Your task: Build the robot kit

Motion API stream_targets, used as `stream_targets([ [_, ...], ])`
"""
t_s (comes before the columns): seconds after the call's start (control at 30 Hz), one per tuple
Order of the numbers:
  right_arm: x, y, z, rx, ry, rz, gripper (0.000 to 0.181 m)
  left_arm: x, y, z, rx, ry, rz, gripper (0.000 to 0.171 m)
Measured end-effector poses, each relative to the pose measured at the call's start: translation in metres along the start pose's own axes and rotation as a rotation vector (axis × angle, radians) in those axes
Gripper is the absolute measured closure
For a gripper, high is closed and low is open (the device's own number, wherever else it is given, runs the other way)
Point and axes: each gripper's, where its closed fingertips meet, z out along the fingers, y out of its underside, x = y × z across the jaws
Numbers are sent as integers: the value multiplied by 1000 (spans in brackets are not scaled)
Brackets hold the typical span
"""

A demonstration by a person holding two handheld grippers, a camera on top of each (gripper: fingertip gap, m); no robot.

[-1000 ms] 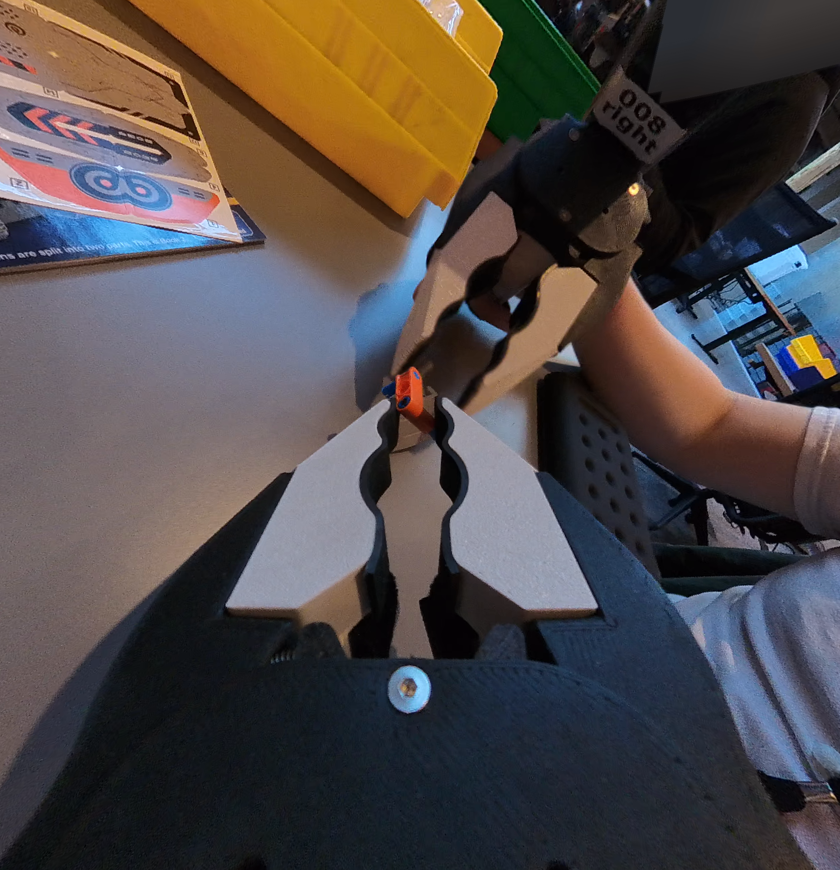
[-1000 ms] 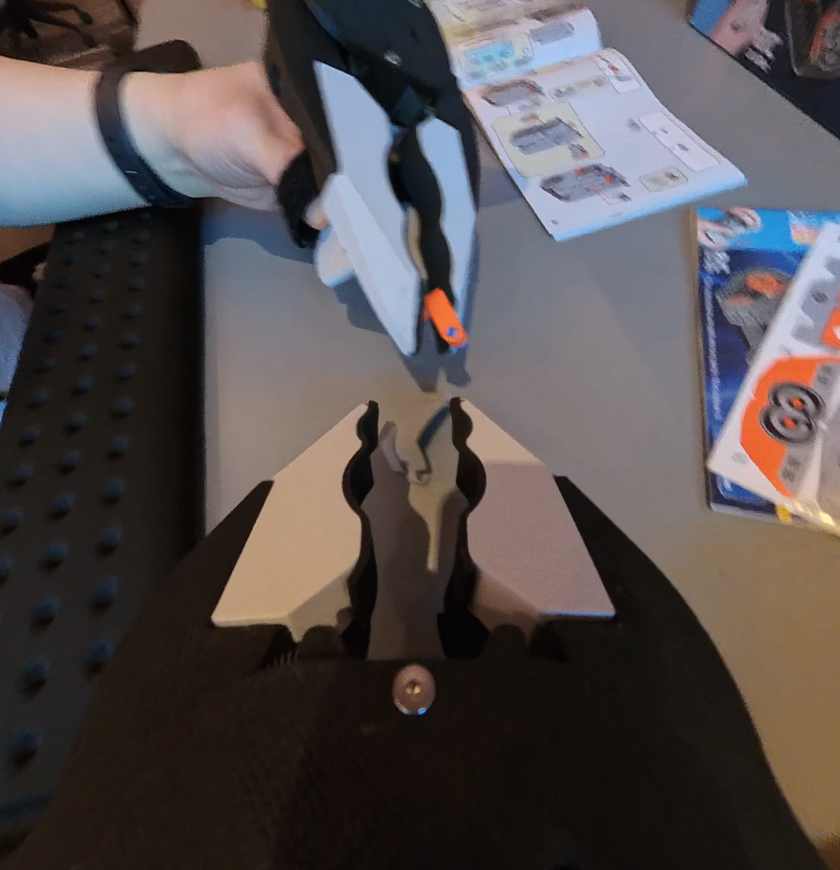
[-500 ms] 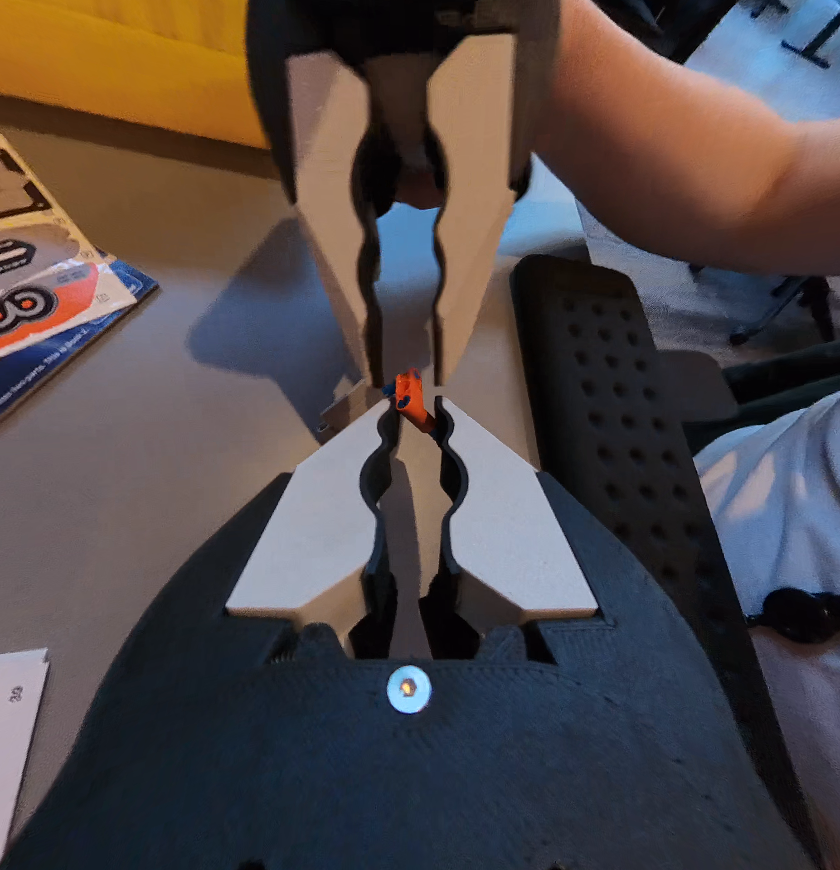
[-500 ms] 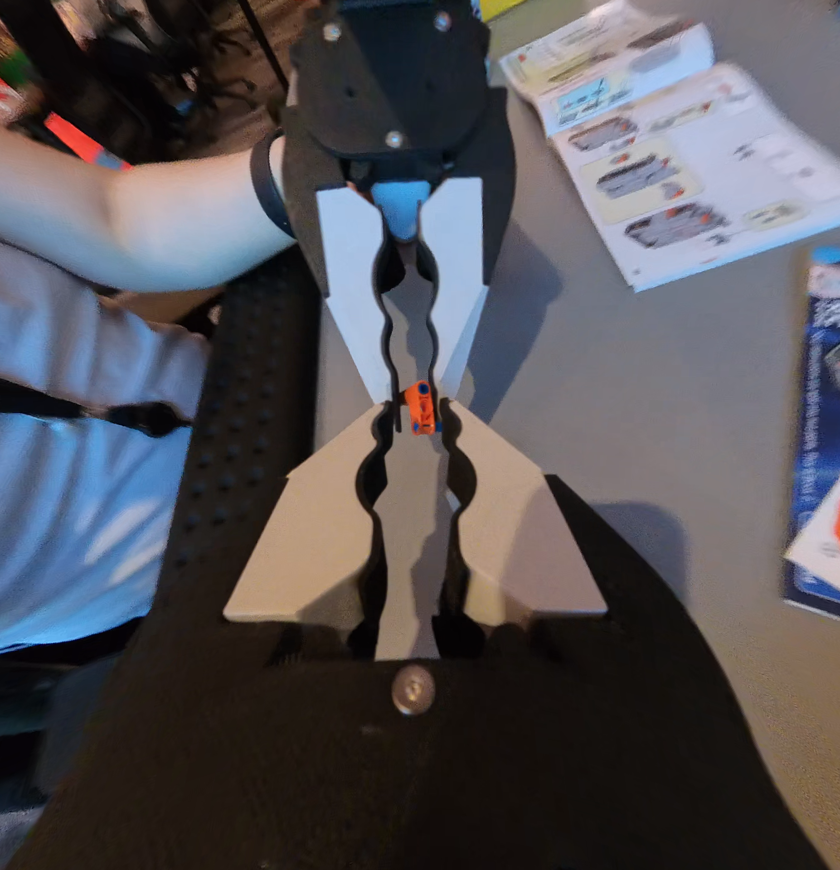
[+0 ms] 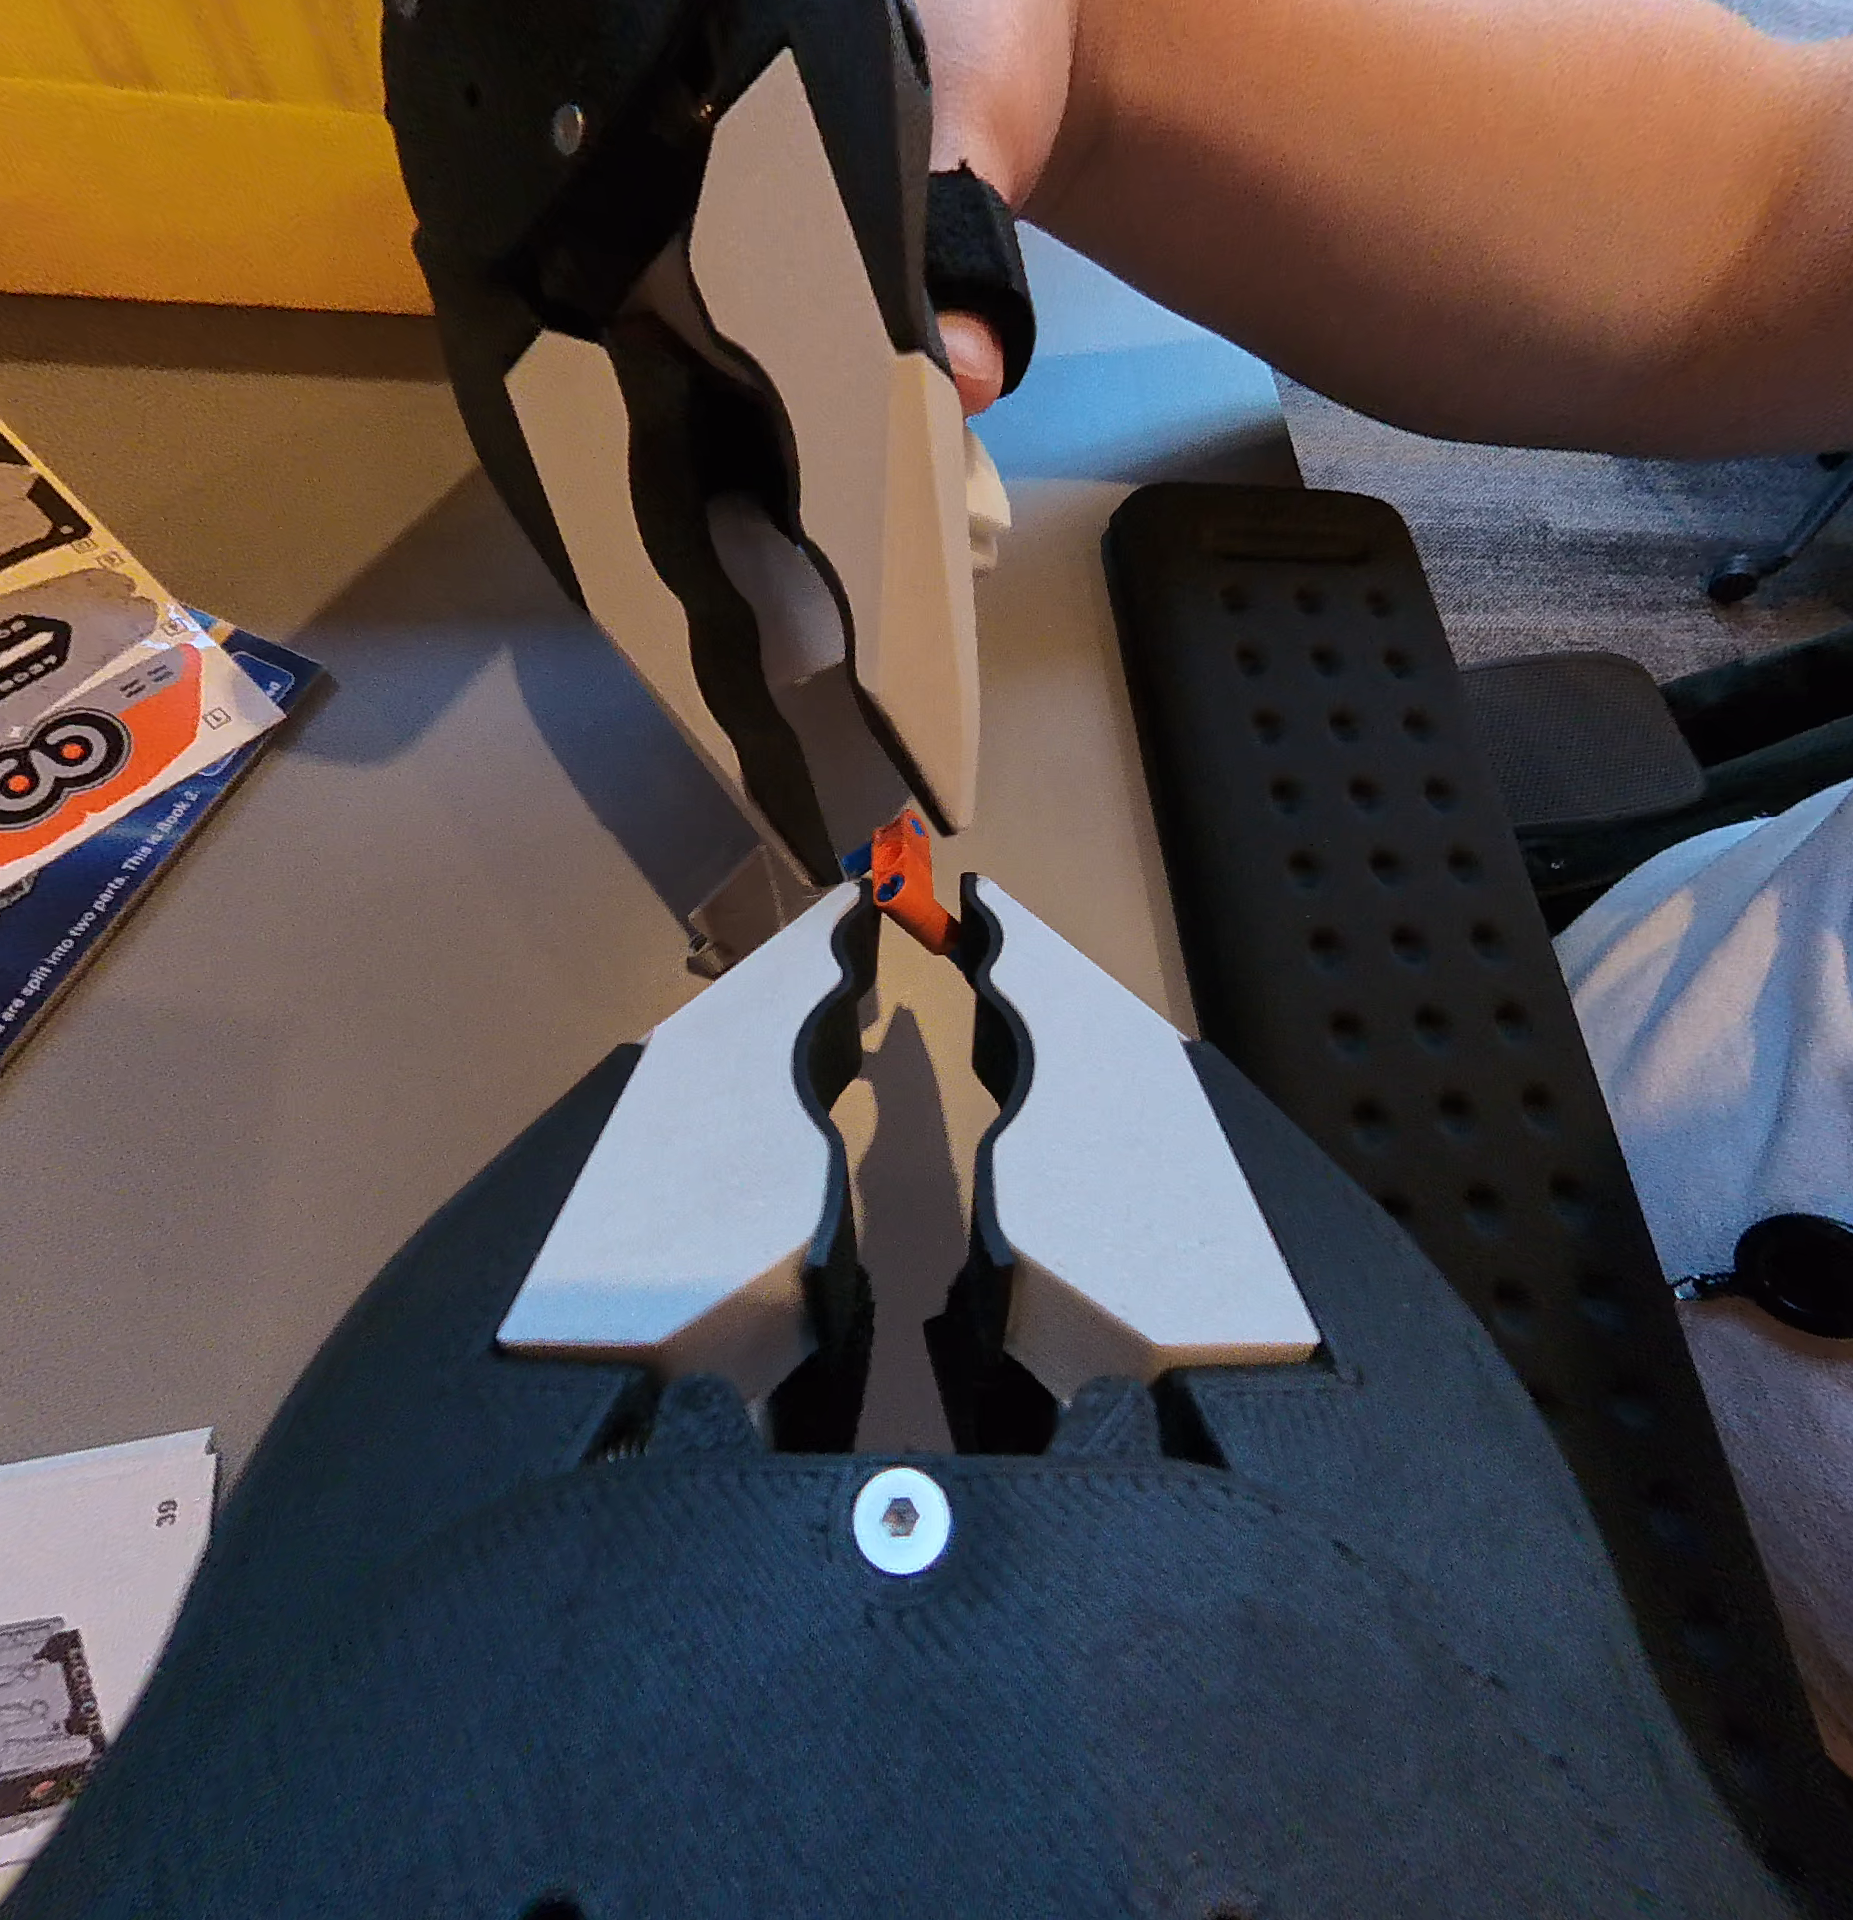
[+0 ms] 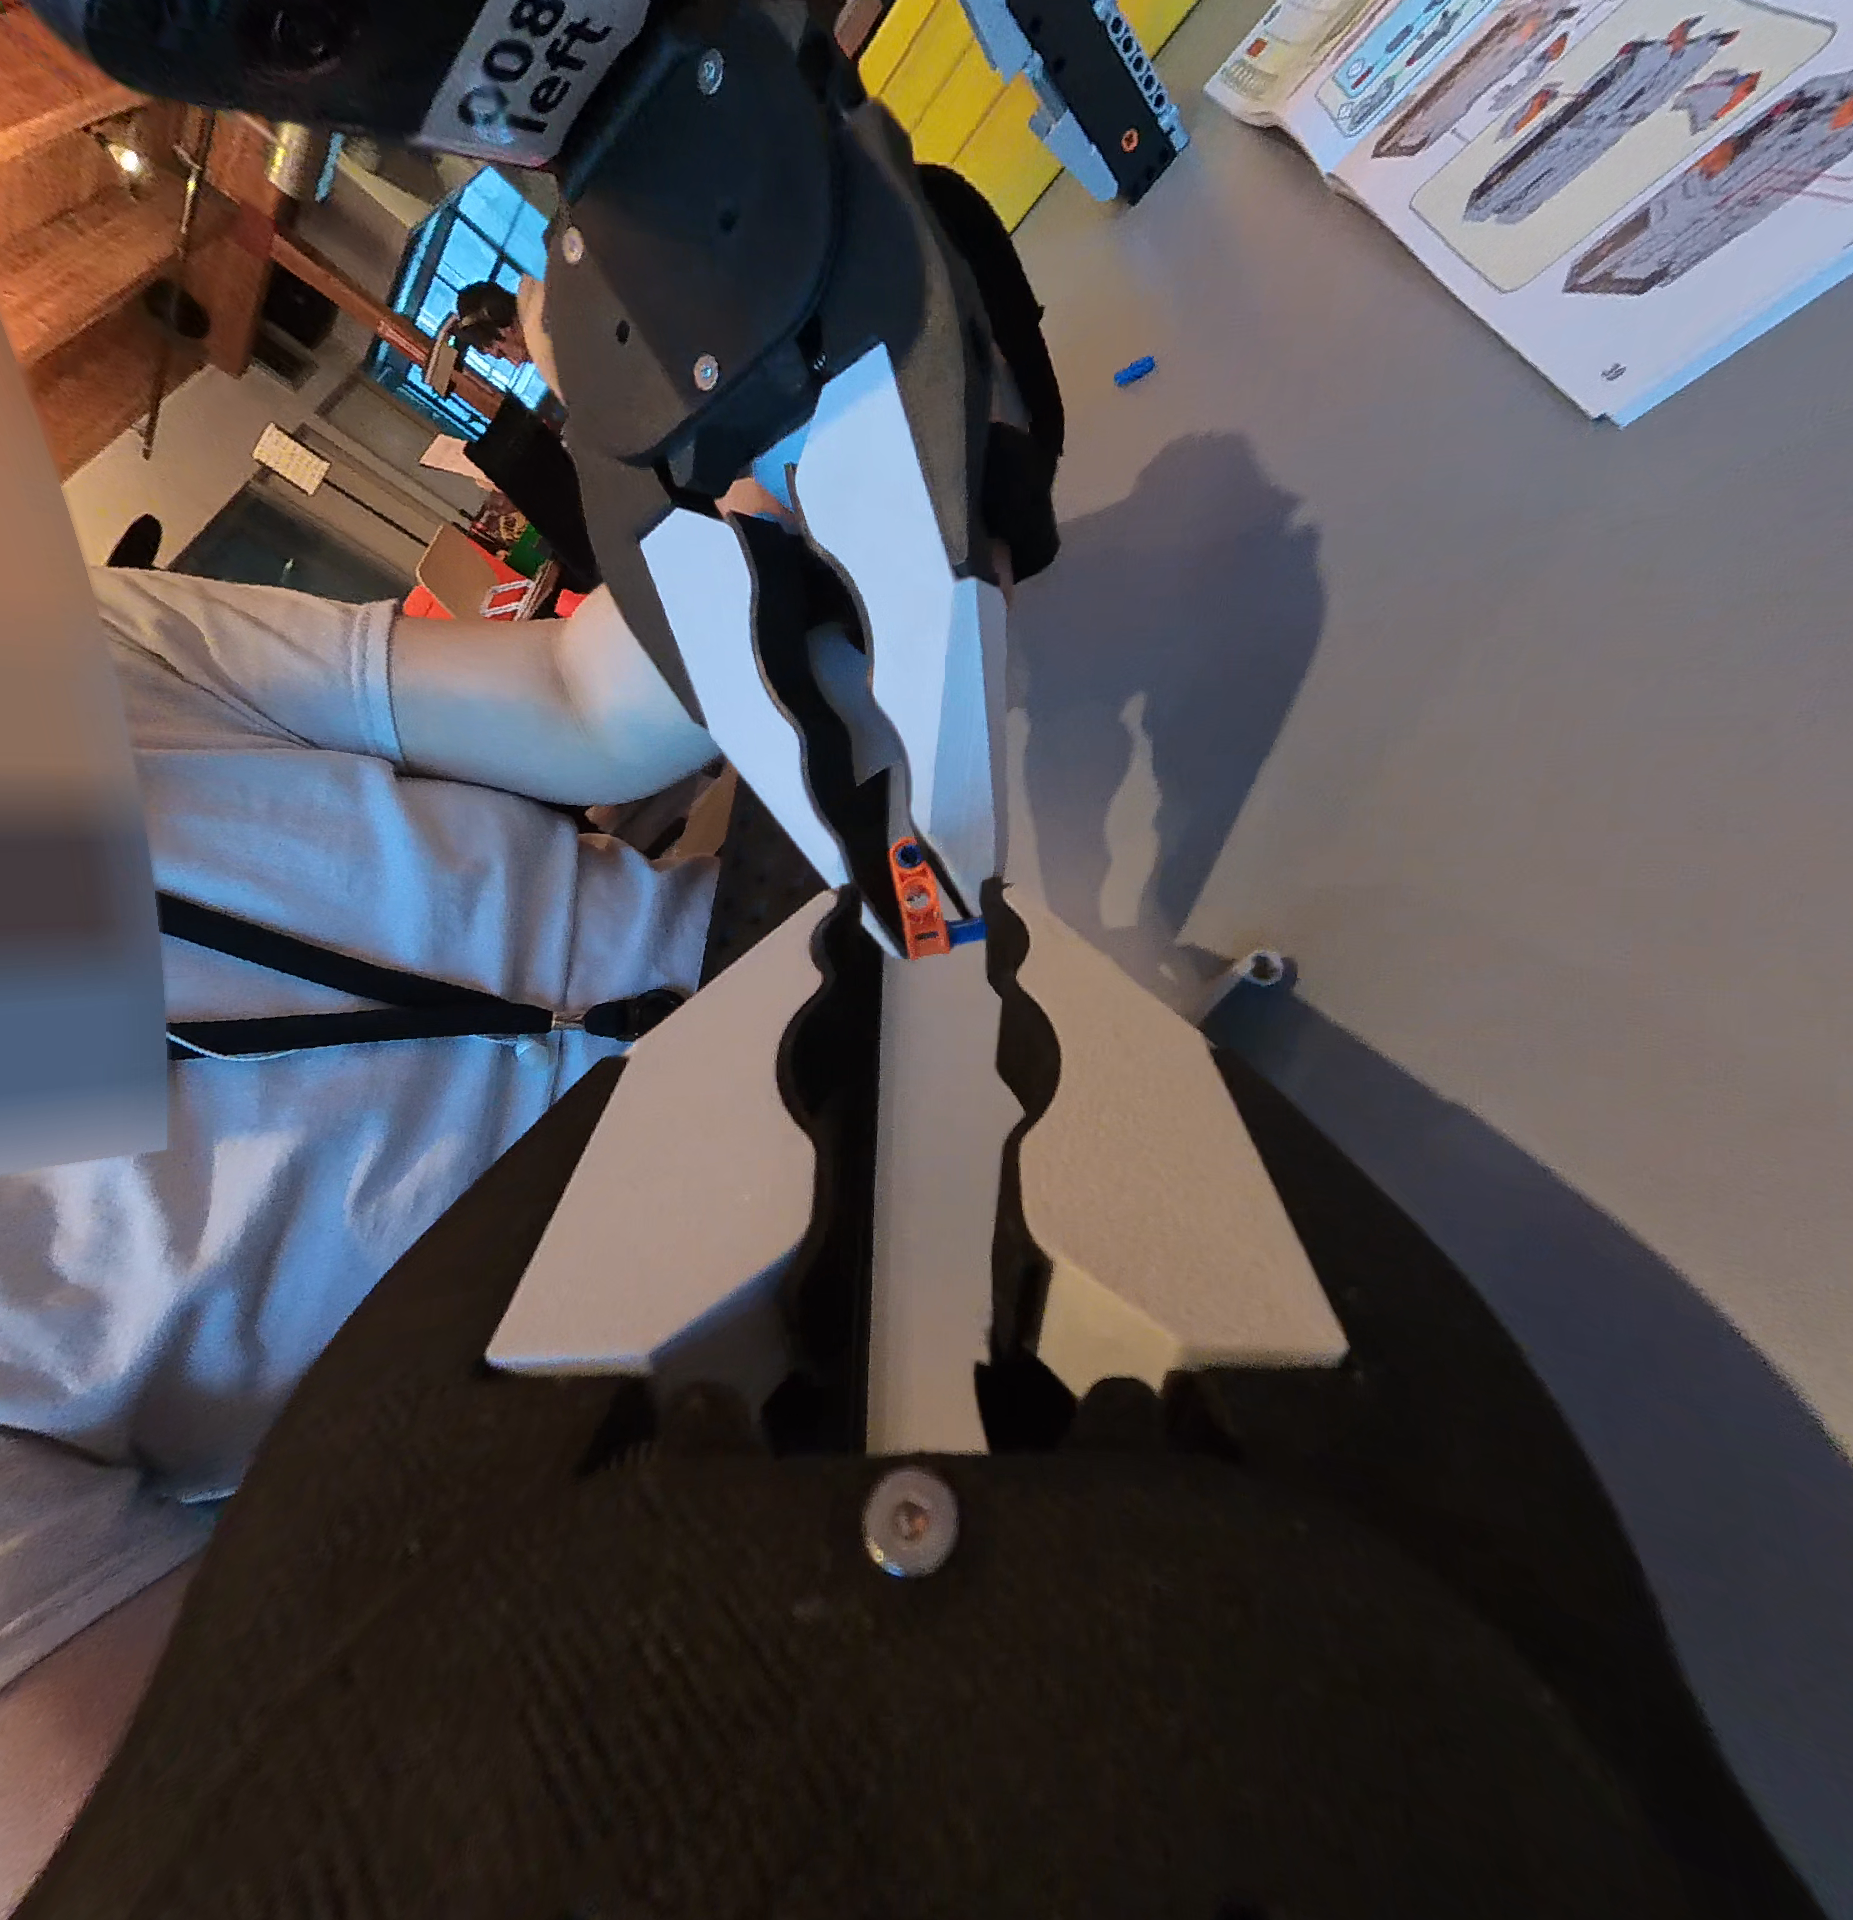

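My left gripper (image 5: 917,899) is shut on a small orange connector piece (image 5: 906,883) with a short blue pin (image 5: 857,858) sticking from its side, held above the grey table (image 5: 330,1039). It also shows in the right wrist view (image 6: 927,899), coming in from above with the orange piece (image 6: 917,899) at its tips. My right gripper (image 6: 924,920) meets it tip to tip, jaws narrowly apart and straddling the orange piece and the blue pin (image 6: 966,932). The pin's end lies against one right finger (image 6: 1098,1143). The right gripper also shows in the left wrist view (image 5: 891,847).
A grey part (image 5: 730,914) lies on the table under the tips. A black perforated pad (image 5: 1369,831) runs along the table edge by the person's lap. A yellow bin (image 5: 174,156), a booklet (image 5: 70,748), an open manual (image 6: 1628,187), a loose blue pin (image 6: 1135,369) and a black-grey assembly (image 6: 1098,94) lie around. Left and right tips are no more than a few centimetres apart.
The right gripper swung in from beside the left one until their tips met. It has since tilted, and its jaws now straddle the orange piece. The left kept its grip throughout.
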Motion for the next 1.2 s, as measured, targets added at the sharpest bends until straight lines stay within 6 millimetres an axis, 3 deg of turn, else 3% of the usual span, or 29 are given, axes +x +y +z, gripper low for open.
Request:
stream_targets([
  [0.2,4,-1,1,1,34,1,156,1,-3,-5,29,12,-17,158],
  [0.33,0,4,6,-39,23,-39,165,5,-2,-4,25,30,-21,158],
  [0.43,3,-8,3,62,71,-62,166,-1,-2,-15,105,-2,-110,148],
  [0.57,-12,-31,-7,289,103,-179,166,0,2,-29,220,1,-286,158],
  [0.67,-20,-38,-12,371,118,-225,166,5,-12,-37,338,26,-332,161],
  [0.87,-25,-44,-13,432,117,-244,166,6,-36,-51,486,8,-315,171],
  [1.2,-27,-45,-14,473,123,-261,167,2,-34,-53,503,-24,-323,164],
])
